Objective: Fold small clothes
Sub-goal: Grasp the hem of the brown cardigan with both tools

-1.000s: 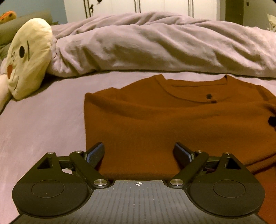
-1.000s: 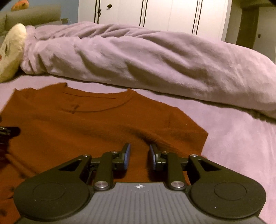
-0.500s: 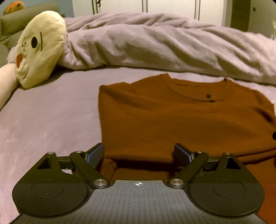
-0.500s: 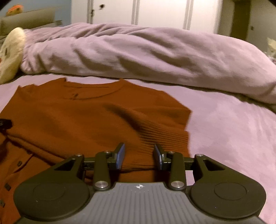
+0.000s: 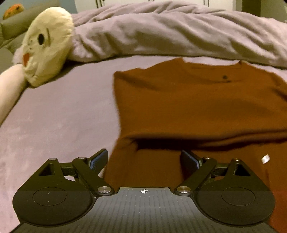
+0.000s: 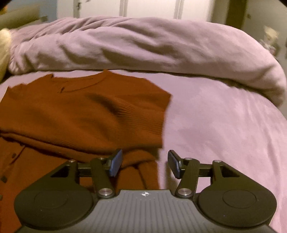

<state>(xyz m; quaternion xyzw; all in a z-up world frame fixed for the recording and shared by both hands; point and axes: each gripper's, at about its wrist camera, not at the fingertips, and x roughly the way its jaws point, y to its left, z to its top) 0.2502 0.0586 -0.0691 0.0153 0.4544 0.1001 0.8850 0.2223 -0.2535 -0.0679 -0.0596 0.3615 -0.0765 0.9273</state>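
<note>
A rust-orange knitted cardigan lies on the bed, its upper part folded down over its lower part, with the fold's edge just ahead of both grippers. It also shows in the right wrist view. My left gripper is open and empty, over the garment's lower left part. My right gripper is open and empty, over the garment's lower right corner, where the fabric bunches between the fingers without being held.
The bed sheet is mauve. A rumpled mauve duvet lies across the back. A cream plush toy with a face lies at the back left. White wardrobe doors stand behind the bed.
Both grippers have pulled back toward me from the garment. The right gripper, nearly shut a second ago, has opened wide. The folded-over layer now lies free.
</note>
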